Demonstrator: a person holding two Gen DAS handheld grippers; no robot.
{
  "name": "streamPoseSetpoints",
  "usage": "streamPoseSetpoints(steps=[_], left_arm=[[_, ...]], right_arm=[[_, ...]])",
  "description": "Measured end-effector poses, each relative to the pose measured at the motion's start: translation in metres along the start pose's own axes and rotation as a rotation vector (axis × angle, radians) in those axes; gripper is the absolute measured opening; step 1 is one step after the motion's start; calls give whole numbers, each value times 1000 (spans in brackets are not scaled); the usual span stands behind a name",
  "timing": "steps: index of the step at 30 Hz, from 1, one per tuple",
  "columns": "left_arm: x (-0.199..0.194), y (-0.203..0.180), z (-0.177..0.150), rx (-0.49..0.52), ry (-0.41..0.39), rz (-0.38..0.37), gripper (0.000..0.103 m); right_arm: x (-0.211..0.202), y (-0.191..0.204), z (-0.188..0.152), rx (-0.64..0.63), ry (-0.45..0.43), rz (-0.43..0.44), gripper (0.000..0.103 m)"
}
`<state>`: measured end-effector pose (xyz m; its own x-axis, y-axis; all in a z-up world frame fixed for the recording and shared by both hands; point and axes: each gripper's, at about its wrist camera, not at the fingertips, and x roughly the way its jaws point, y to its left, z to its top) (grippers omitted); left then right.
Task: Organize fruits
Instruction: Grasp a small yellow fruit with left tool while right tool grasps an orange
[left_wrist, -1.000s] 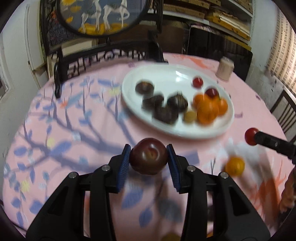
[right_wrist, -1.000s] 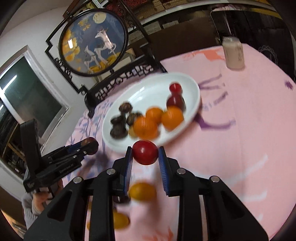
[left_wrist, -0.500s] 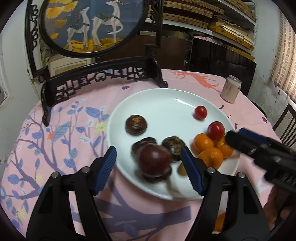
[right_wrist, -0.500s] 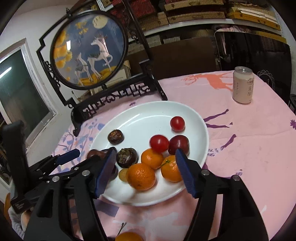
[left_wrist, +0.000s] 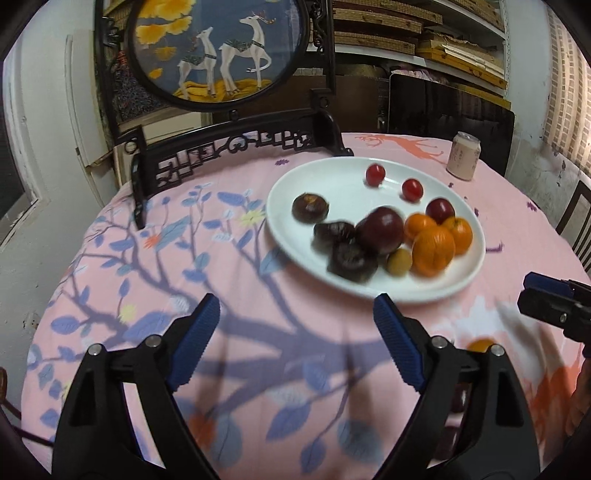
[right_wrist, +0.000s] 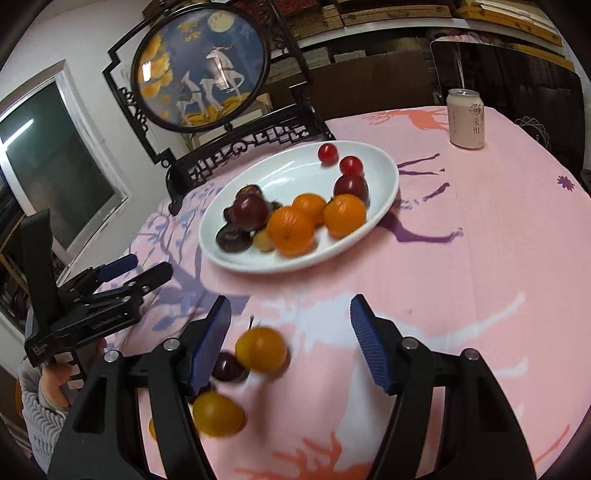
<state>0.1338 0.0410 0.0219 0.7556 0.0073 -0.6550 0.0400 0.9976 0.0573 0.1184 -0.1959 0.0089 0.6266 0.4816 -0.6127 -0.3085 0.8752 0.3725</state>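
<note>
White plate (left_wrist: 476, 258) far right on pink tablecloth (left_wrist: 184, 280), holding dark plum (left_wrist: 382, 229), three oranges (left_wrist: 432, 249), two cherry tomatoes (left_wrist: 412, 189), small red plum (left_wrist: 439, 209), dark chestnut-like pieces (left_wrist: 351, 258) and one small yellowish fruit (left_wrist: 399, 261). Left gripper (left_wrist: 295, 345): jaws spread wide, nothing between them, just been opening; near of the plate, above bare cloth. Right gripper (right_wrist: 290, 345): jaws parted, empty, just opened and now steady; yellow-orange fruit (right_wrist: 261, 349) on the cloth just inside its left finger, dark fruit (right_wrist: 227, 367) beside, second yellow fruit (right_wrist: 218, 413) nearer. Likely step: next loose fruit on the cloth. Advice: centre the jaws on the yellow-orange fruit, straddle at its widest part, close gently; round, apt to roll; clear of the dark neighbour. Against the second before: dark plum then clamped in left jaws, now on the plate among the dark pieces; red tomato then clamped in right jaws, now on the plate's far side. Can (right_wrist: 465, 119) far right, untouched.
</note>
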Motion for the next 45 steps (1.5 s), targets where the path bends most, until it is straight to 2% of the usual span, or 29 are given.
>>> streamPoseSetpoints(steps=[6,13,18,22,24,26,30,34,36,38,45], left_arm=[[-31,15,-30,-28,-3,-17,89],[-61,4,-76,71,21,-86,89],[-70,1,-88,93,35,-128,89],[-63,-7,-90,124,80,-142,88],[-61,-9,-91,134,90,-146,83],[-57,-9,-91,133,113,-149,70],[-52,-16,-92,156,139,-177,66],[-43,-31,-94,218,184,-198,44],[-43,-30,-94,205,186,-216,40],[-43,-29,-93,193,183,-225,25],[-40,-26,-90,148,175,-243,24]], right_arm=[[-7,-1,-1,7,-12,-3,73],[-7,-1,-1,7,-9,6,73],[-6,-2,-2,12,-1,3,73],[-7,-3,-2,18,-1,1,73],[-7,-3,-2,18,-1,2,73],[-7,-3,-2,18,0,3,73],[-5,-2,-3,22,15,21,73],[-1,0,-5,25,42,49,73],[0,2,-6,29,53,69,73],[2,4,-7,31,62,82,73],[12,7,-12,49,100,98,71]])
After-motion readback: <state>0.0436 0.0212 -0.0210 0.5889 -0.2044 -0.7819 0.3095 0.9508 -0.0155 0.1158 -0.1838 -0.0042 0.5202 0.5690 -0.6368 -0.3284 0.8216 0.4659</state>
